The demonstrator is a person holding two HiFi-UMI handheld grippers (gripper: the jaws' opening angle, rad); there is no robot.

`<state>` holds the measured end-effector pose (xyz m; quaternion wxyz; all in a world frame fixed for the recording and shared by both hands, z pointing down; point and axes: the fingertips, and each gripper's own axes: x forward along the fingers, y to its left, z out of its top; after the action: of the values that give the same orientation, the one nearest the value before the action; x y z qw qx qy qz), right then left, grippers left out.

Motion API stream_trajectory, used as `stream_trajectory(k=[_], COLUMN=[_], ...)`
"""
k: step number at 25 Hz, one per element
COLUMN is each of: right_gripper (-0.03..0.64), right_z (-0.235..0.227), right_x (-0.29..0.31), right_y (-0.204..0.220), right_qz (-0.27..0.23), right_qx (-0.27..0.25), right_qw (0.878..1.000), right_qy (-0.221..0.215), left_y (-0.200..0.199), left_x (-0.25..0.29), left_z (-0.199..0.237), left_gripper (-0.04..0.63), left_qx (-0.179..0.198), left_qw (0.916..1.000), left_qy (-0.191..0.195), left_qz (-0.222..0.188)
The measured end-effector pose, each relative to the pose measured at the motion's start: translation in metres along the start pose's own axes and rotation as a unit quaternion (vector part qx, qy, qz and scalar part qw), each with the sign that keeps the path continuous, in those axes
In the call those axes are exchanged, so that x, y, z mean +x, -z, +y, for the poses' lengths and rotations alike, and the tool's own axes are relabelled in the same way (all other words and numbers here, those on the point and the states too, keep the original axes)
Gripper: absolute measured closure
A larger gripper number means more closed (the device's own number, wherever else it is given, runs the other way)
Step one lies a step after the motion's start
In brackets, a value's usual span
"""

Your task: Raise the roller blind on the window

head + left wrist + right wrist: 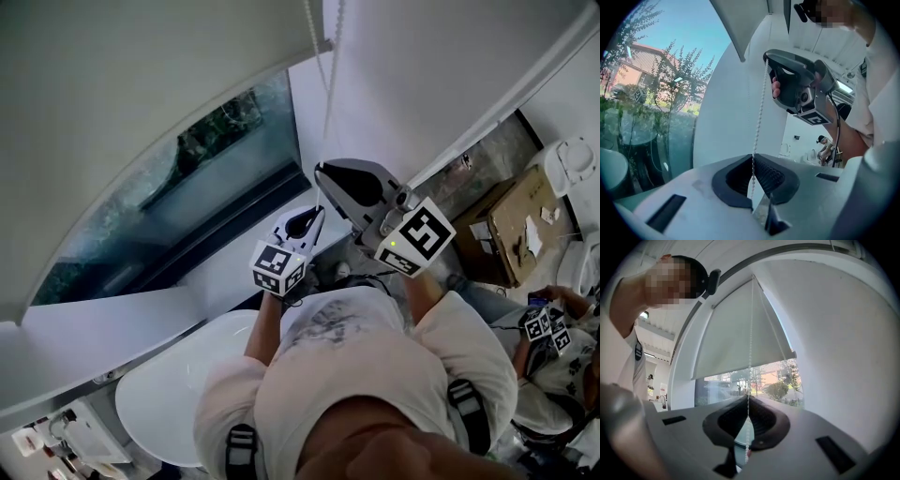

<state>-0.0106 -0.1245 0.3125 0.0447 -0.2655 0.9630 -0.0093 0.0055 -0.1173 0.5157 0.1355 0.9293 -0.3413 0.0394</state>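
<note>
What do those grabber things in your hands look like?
The left gripper and right gripper are grey plastic with dark ribbed pads inside. Each carries a white cube with black square markers. A black cable hangs by the right one. The person wears a pale short-sleeved T-shirt.

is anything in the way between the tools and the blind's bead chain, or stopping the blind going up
Nothing visible does. The left tool and the right tool are both shut on the bead chain, the right one higher up it. Nothing shows against the roller blind or its bottom edge.
</note>
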Motion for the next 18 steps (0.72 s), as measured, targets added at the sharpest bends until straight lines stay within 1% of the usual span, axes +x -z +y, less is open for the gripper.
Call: stream_trajectory(k=[7,18], right_gripper=[0.552,0.554], right_z=[0.005,0.008], right_x=[-0.006,-0.011], right_y=[0.042,0.088], right_qz=[0.032,0.068], right_qx=[0.018,0.022], right_qw=[0.999,0.997], right_qy=[0.001,0.002], left_y=[0.043,0.089], left_x=[0.004,0.010], left_z=[0.004,0.009], left_gripper=[0.580,0.580], left_qx=[-0.018,-0.040], left_qw=[0.9995,0.9975], left_qy=[-0.003,0.000], left_qz=[0.026,0.058])
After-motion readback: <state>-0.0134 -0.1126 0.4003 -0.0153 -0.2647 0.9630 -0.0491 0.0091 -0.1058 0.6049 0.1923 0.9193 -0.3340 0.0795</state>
